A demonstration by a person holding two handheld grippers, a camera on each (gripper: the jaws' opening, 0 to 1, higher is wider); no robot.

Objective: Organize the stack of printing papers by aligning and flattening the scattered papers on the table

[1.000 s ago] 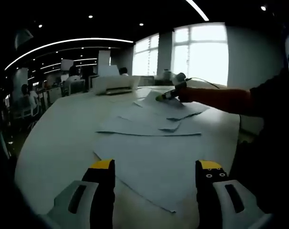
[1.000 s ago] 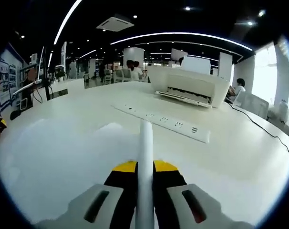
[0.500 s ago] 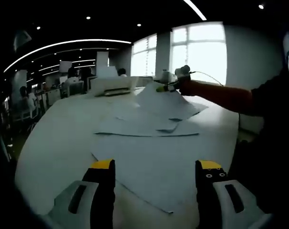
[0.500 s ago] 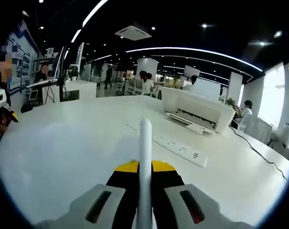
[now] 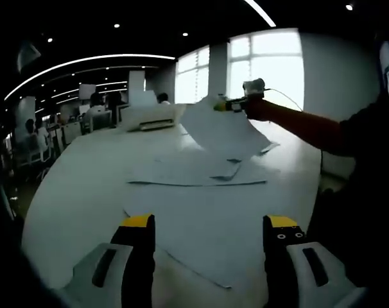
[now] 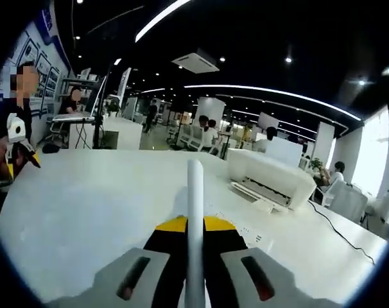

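Note:
Several white sheets (image 5: 201, 173) lie scattered and overlapping on the white table (image 5: 79, 179); the nearest sheet (image 5: 207, 228) lies just beyond my left gripper (image 5: 208, 224), which stands open above the table's near edge with nothing between its jaws. My right gripper (image 5: 228, 104) shows at the far end, shut on a sheet (image 5: 223, 131) held up off the pile. In the right gripper view that sheet (image 6: 194, 218) runs edge-on between the shut jaws of the right gripper (image 6: 194, 226).
A white printer (image 6: 268, 179) and a power strip (image 6: 242, 228) sit on the table beyond the right gripper. The printer (image 5: 153, 115) also stands at the far end. People sit at desks in the background. Bright windows (image 5: 265, 70) lie behind.
The right gripper has risen, lifting its sheet off the pile into the air. The left gripper has stayed in place, still open.

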